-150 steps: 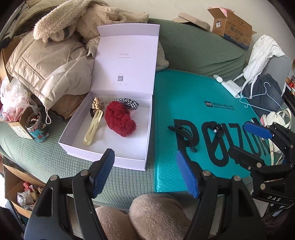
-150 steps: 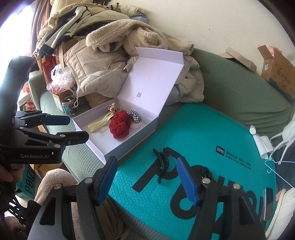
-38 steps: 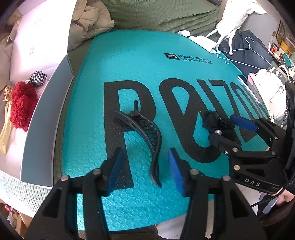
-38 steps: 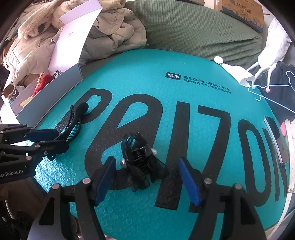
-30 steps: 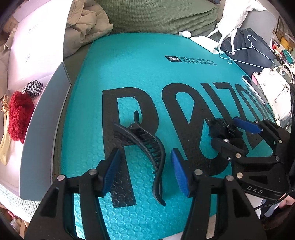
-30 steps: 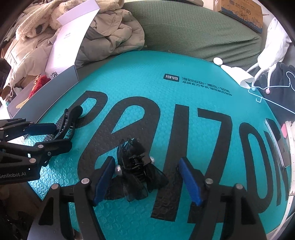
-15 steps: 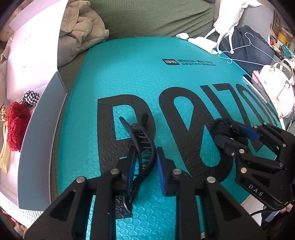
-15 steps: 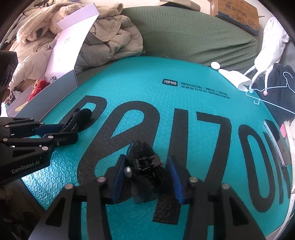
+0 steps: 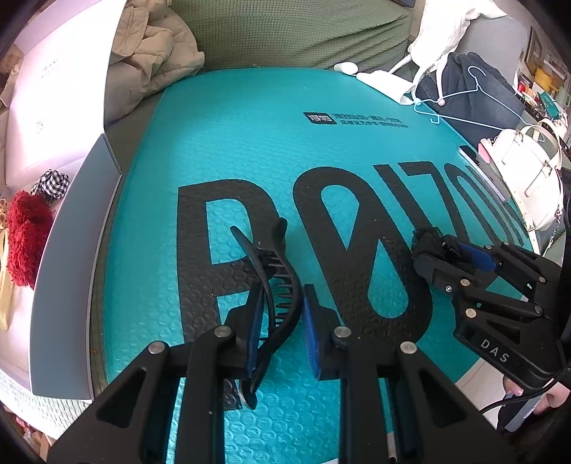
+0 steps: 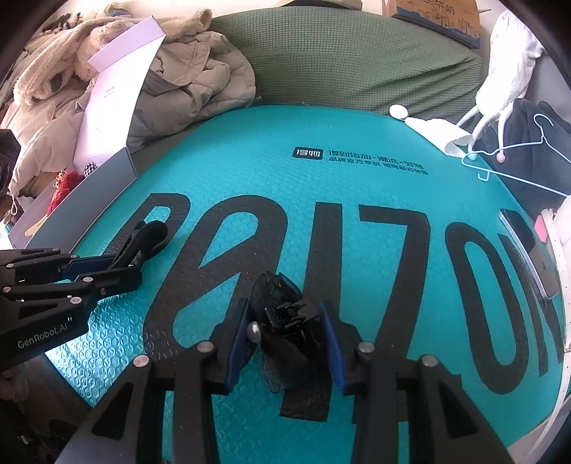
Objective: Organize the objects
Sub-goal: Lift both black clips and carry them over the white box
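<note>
My left gripper point(image 9: 280, 330) is shut on a long black claw hair clip point(image 9: 274, 282) that rests on the teal bubble mailer point(image 9: 249, 142). My right gripper point(image 10: 285, 339) is shut on a small black bow hair clip point(image 10: 285, 314) with a silver bead, also on the mailer point(image 10: 267, 171). Each gripper shows in the other view, the right one point(image 9: 446, 250) and the left one point(image 10: 107, 266). The open white box point(image 9: 71, 214) at the left holds a red fluffy scrunchie point(image 9: 25, 235), a checked scrunchie point(image 9: 51, 182) and a cream clip.
Beige coats point(image 10: 185, 82) pile behind the box on the green sofa point(image 10: 357, 53). A blue hanger point(image 10: 506, 157), dark clothes, a white garment and a white handbag point(image 9: 528, 167) lie at the right. A cardboard box point(image 10: 439, 14) sits on the sofa back.
Both grippers moved in over the mailer and closed: the left on the claw clip, the right on the bow clip. Half a second ago the jaws were just closing around them.
</note>
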Demonstrator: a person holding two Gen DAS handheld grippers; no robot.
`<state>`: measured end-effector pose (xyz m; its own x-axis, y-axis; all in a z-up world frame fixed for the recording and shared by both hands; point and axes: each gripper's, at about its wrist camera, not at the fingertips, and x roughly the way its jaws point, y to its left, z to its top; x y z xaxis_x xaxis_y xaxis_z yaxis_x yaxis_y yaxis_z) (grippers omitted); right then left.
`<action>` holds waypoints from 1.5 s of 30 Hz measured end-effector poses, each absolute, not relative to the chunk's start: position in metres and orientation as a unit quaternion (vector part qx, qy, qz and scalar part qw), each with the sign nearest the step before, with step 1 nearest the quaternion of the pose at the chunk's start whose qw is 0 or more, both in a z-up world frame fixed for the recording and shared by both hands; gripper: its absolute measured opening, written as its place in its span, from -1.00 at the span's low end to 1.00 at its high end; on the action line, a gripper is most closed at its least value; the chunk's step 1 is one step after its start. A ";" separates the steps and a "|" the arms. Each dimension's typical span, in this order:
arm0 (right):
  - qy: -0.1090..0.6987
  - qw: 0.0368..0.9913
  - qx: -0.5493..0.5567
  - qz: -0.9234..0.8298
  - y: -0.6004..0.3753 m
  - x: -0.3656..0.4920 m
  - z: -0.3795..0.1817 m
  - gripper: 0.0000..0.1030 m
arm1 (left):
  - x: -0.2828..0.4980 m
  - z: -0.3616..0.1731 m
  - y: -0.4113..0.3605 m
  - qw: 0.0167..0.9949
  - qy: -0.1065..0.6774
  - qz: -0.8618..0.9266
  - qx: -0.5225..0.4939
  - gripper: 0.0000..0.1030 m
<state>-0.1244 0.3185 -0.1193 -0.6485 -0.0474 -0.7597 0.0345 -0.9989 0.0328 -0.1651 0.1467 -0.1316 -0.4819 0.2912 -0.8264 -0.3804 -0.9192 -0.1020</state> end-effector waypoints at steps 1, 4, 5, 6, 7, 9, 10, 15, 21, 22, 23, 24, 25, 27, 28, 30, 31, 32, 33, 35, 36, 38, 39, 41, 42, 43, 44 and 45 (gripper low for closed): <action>-0.011 0.022 0.420 -0.907 0.320 -0.124 -0.118 -0.24 | -0.163 -0.130 0.146 0.195 0.047 0.860 -0.469 -0.61; -0.018 0.022 0.421 -0.907 0.322 -0.122 -0.115 -0.24 | -0.158 -0.123 0.140 0.190 0.041 0.862 -0.467 -0.61; -0.018 0.024 0.421 -0.907 0.321 -0.121 -0.114 -0.24 | -0.156 -0.121 0.138 0.188 0.040 0.864 -0.466 -0.61; -0.016 0.025 0.422 -0.906 0.320 -0.121 -0.113 -0.24 | -0.154 -0.119 0.137 0.186 0.040 0.865 -0.465 -0.61; -0.014 0.026 0.423 -0.906 0.318 -0.120 -0.112 -0.24 | -0.152 -0.117 0.135 0.183 0.041 0.866 -0.464 -0.61; -0.012 0.032 0.424 -0.905 0.314 -0.119 -0.110 -0.24 | -0.149 -0.113 0.131 0.176 0.040 0.868 -0.462 -0.61; -0.011 0.035 0.423 -0.905 0.312 -0.118 -0.109 -0.24 | -0.147 -0.110 0.128 0.174 0.038 0.869 -0.461 -0.61; 0.000 0.052 0.417 -0.907 0.299 -0.112 -0.098 -0.24 | -0.135 -0.096 0.116 0.164 0.037 0.876 -0.453 -0.61; 0.015 0.071 0.412 -0.908 0.281 -0.104 -0.087 -0.24 | -0.119 -0.083 0.100 0.152 0.032 0.881 -0.447 -0.61; 0.017 0.074 0.411 -0.908 0.278 -0.103 -0.086 -0.24 | -0.117 -0.081 0.098 0.150 0.032 0.882 -0.447 -0.61; 0.019 0.077 0.410 -0.908 0.275 -0.102 -0.084 -0.24 | -0.115 -0.079 0.095 0.147 0.032 0.882 -0.446 -0.61; 0.021 0.082 0.410 -0.908 0.272 -0.101 -0.083 -0.24 | -0.112 -0.077 0.092 0.144 0.032 0.883 -0.447 -0.61; 0.024 0.086 0.409 -0.908 0.268 -0.099 -0.081 -0.24 | -0.109 -0.075 0.088 0.141 0.030 0.883 -0.446 -0.61; 0.032 0.096 0.407 -0.908 0.260 -0.097 -0.079 -0.24 | -0.103 -0.070 0.081 0.136 0.026 0.885 -0.445 -0.61; 0.034 0.101 0.407 -0.907 0.256 -0.095 -0.078 -0.24 | -0.101 -0.068 0.077 0.134 0.025 0.886 -0.444 -0.61; 0.040 0.111 0.404 -0.907 0.248 -0.093 -0.075 -0.24 | -0.095 -0.064 0.070 0.126 0.026 0.888 -0.442 -0.61; 0.043 0.115 0.403 -0.907 0.244 -0.091 -0.074 -0.24 | -0.093 -0.062 0.066 0.122 0.027 0.888 -0.443 -0.61; 0.046 0.121 0.402 -0.906 0.239 -0.090 -0.073 -0.24 | -0.090 -0.060 0.062 0.118 0.026 0.888 -0.444 -0.61; 0.048 0.125 0.401 -0.906 0.235 -0.089 -0.072 -0.24 | -0.088 -0.058 0.059 0.115 0.024 0.888 -0.444 -0.61; 0.052 0.133 0.399 -0.906 0.228 -0.086 -0.069 -0.24 | -0.084 -0.055 0.053 0.111 0.021 0.889 -0.444 -0.61; 0.054 0.138 0.398 -0.905 0.224 -0.085 -0.068 -0.24 | -0.082 -0.053 0.050 0.109 0.019 0.889 -0.444 -0.61; 0.059 0.146 0.396 -0.905 0.217 -0.082 -0.066 -0.24 | -0.077 -0.050 0.045 0.103 0.020 0.891 -0.443 -0.61; 0.062 0.150 0.395 -0.904 0.213 -0.081 -0.064 -0.24 | -0.074 -0.049 0.042 0.100 0.021 0.892 -0.441 -0.61; 0.069 0.158 0.392 -0.904 0.206 -0.078 -0.061 -0.24 | -0.070 -0.046 0.036 0.097 0.018 0.892 -0.440 -0.61; 0.071 0.162 0.391 -0.903 0.202 -0.076 -0.059 -0.24 | -0.068 -0.045 0.033 0.095 0.016 0.893 -0.440 -0.61; 0.072 0.167 0.391 -0.902 0.199 -0.075 -0.058 -0.24 | -0.066 -0.044 0.029 0.092 0.014 0.893 -0.441 -0.61; 0.073 0.172 0.390 -0.901 0.195 -0.075 -0.056 -0.24 | -0.064 -0.042 0.026 0.090 0.011 0.893 -0.441 -0.61; 0.075 0.176 0.391 -0.900 0.191 -0.074 -0.055 -0.24 | -0.061 -0.041 0.022 0.088 0.009 0.893 -0.441 -0.61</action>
<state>-0.0741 0.1913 -0.0548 -0.6322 -0.2591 -0.7302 0.3765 -0.9264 0.0028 -0.0611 0.0218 -0.0413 -0.5952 0.1486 -0.7897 -0.1642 -0.9845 -0.0615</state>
